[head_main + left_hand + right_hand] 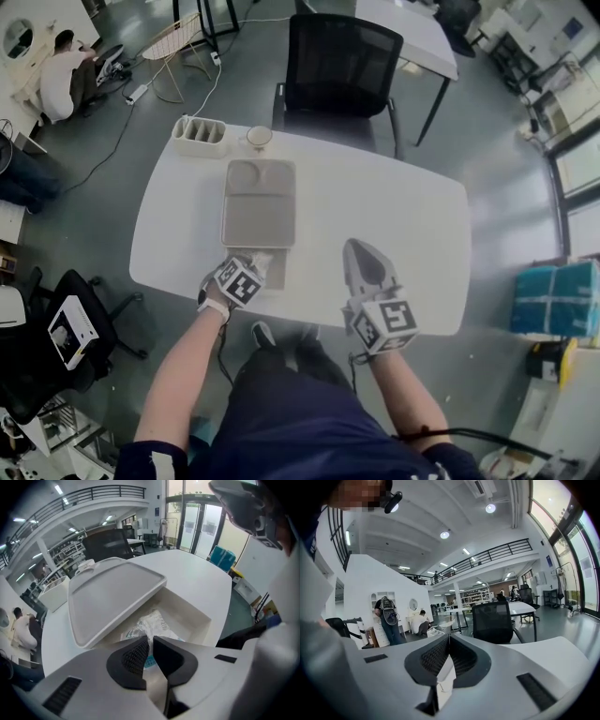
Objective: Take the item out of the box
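the white desk [394,216] carries the open box [187,612], its lid [112,592] swung up at the box's far side. my right tool [447,641] is right of the box, jaws together on nothing. my left tool [149,644], at the box's near edge, pinches the crinkled packet [152,623] lying inside the box.

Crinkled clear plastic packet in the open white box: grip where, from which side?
Raised fold of the crinkled clear plastic packet, from above, near side: the open white lid overhangs the far side; the white box walls crowd its edges.
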Tool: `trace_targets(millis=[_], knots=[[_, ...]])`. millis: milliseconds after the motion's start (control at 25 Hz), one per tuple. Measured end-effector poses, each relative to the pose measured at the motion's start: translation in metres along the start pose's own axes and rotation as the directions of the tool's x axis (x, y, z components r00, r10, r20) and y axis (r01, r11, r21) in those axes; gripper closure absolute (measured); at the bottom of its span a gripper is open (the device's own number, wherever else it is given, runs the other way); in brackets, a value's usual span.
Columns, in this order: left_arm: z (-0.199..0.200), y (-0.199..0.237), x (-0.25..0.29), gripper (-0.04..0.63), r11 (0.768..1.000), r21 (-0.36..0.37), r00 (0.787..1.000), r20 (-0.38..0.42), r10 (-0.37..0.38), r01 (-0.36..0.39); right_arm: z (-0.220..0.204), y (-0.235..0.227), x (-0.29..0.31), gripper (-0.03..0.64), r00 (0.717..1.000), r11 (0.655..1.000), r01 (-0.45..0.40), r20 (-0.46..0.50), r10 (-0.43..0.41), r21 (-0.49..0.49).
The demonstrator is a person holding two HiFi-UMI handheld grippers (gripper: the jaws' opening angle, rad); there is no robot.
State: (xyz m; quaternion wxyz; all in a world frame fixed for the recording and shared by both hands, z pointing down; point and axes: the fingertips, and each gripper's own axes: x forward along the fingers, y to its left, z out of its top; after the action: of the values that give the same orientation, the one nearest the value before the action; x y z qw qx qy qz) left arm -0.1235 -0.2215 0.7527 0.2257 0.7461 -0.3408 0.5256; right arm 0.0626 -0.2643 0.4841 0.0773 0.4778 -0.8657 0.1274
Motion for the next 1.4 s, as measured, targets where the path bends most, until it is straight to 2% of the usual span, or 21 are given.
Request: trace_targets(millis=[120, 320, 600, 800, 960, 1120, 1280, 1400], knots=[[-0.001, -0.009, -0.002, 0.546, 0.999, 0.001, 0.999, -0.008, -0.033, 0.033, -0.003, -0.003, -0.003, 0.600, 1.000, 1.000, 0.003, -0.007, -0.003, 0.010], [0.000, -0.009, -0.012, 0.549, 0.998, -0.049, 0.999, 0.018, -0.045, 0.045, 0.002, 0.004, 0.004, 0.600, 1.000, 1.000, -0.022, 0.001, 0.022, 0.002], [0.006, -0.007, -0.045, 0.549, 0.994, -0.100, 0.993, 0.111, -0.030, 0.041, 0.011, 0.017, 0.016, 0.600, 0.998, 0.998, -0.059, 0.000, 0.059, -0.015], [0.018, -0.005, -0.078, 0.549, 0.991, -0.133, 0.977, 0.212, 0.002, 0.027, 0.022, 0.027, 0.023, 0.600, 0.996, 0.995, -0.092, 0.008, 0.092, -0.033], [0.038, 0.006, -0.122, 0.549, 0.984, -0.178, 0.941, 0.332, 0.071, -0.012, 0.032, 0.035, 0.027, 0.600, 0.994, 0.993, -0.109, 0.011, 0.109, -0.039], [0.046, 0.016, -0.162, 0.549, 0.971, -0.237, 0.898, 0.418, 0.135, -0.036, 0.046, 0.041, 0.034, 0.600, 0.992, 0.992, -0.118, 0.028, 0.120, -0.054], [0.058, 0.026, -0.209, 0.549, 0.964, -0.259, 0.845, 0.499, 0.191, -0.066, 0.066, 0.049, 0.040, 0.600, 0.989, 0.989, -0.132, 0.055, 0.136, -0.065], [0.066, 0.034, -0.246, 0.549, 0.955, -0.282, 0.794, 0.557, 0.245, -0.096, 0.081, 0.058, 0.041, 0.600, 0.984, 0.987, -0.150, 0.083, 0.155, -0.065]])
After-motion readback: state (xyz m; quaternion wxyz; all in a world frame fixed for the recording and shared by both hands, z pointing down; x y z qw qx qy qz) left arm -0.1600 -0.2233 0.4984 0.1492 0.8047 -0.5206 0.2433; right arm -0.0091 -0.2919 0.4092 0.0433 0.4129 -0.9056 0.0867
